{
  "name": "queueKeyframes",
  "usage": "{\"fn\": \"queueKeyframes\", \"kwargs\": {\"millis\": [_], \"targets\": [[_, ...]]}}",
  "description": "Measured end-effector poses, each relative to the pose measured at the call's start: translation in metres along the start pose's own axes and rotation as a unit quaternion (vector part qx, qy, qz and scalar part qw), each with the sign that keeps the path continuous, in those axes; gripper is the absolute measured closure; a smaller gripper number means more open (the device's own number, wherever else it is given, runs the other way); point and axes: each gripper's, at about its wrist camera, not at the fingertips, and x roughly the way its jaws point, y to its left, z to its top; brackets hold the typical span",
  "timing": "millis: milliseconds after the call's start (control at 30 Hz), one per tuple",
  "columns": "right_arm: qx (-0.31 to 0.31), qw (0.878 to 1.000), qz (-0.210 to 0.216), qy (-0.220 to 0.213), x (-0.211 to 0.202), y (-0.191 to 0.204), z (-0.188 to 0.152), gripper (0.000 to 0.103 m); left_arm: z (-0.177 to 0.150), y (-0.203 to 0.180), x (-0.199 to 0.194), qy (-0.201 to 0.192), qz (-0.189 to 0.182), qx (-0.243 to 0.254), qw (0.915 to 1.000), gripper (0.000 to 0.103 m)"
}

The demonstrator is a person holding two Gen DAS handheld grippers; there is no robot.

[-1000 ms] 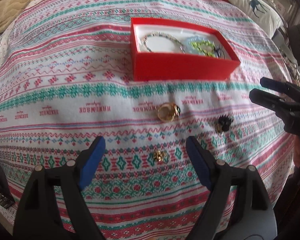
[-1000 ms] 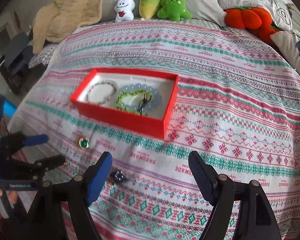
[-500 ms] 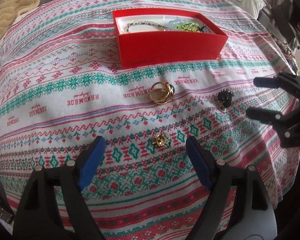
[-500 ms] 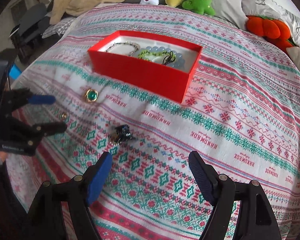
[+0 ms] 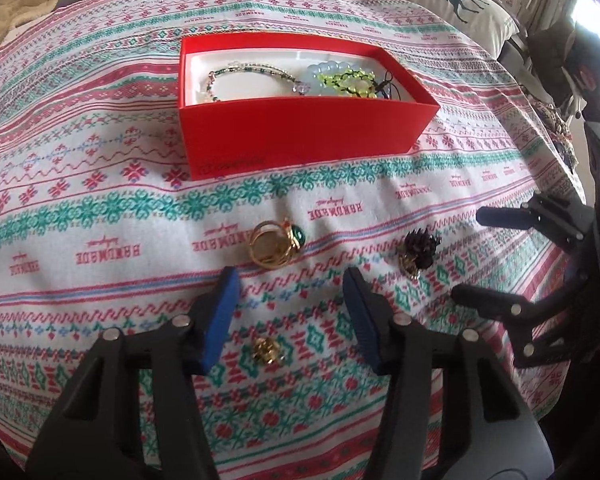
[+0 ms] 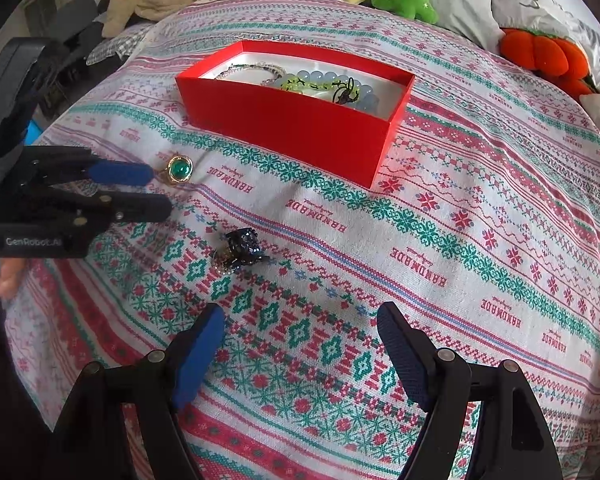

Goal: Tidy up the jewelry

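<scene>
box [image 5: 300,136] behind rings on bedspread [image 5: 100,208]; bracelets [image 5: 340,80] inside; small ring [image 5: 266,350] nearest, between left gripper [image 5: 292,320] fingers.

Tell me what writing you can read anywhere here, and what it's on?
"HANDMADE": woven repeatedly in red on the blanket, with a small script line above it, too fine to read.
"GenRobot.AI": white letters on the left claw body.
Faint embossed line on the red box front: unreadable.

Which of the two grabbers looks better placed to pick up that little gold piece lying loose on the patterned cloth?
Left. The small gold trinket lies right between the open left gripper fingers. The open right gripper points at bare patterned bedspread, with the trinket not in its view.
</scene>
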Motion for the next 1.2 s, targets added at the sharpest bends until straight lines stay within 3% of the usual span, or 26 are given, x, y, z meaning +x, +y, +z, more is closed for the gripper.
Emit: {"fn": "queueKeyframes", "kwargs": {"millis": [267, 400, 667, 1000, 1067, 1133, 1200], "targets": [[-0.004, 1.0, 0.002, 0.002, 0.002, 0.001, 0.006, 0.023, 0.011, 0.003, 0.01, 0.0, 0.002, -0.04, 0.9992, 0.052], [-0.004, 1.0, 0.002, 0.002, 0.002, 0.001, 0.007, 0.023, 0.018, 0.003, 0.016, 0.003, 0.024, -0.054, 0.9983, 0.071], [0.0, 1.0, 0.006, 0.0, 0.002, 0.005, 0.015, 0.023, 0.016, 0.002, 0.008, 0.004, 0.04, -0.048, 0.9981, 0.071], [0.025, 0.999, 0.041, 0.004, 0.008, 0.008, 0.036, 0.024, 0.009, 0.007, -0.009, -0.007, 0.052, -0.036, 0.998, 0.071], [0.038, 0.998, 0.049, 0.006, 0.011, 0.008, 0.039, 0.027, 0.007, 0.009, -0.011, -0.007, 0.053, -0.036, 0.9979, 0.071], [0.049, 0.997, 0.058, 0.01, 0.014, 0.007, 0.045, 0.042, 0.004, 0.012, -0.013, -0.007, 0.055, -0.038, 0.9978, 0.071], [0.058, 0.996, 0.069, 0.016, 0.018, 0.007, 0.05, 0.05, 0.002, 0.015, -0.015, -0.007, 0.056, -0.041, 0.9976, 0.071]]}}
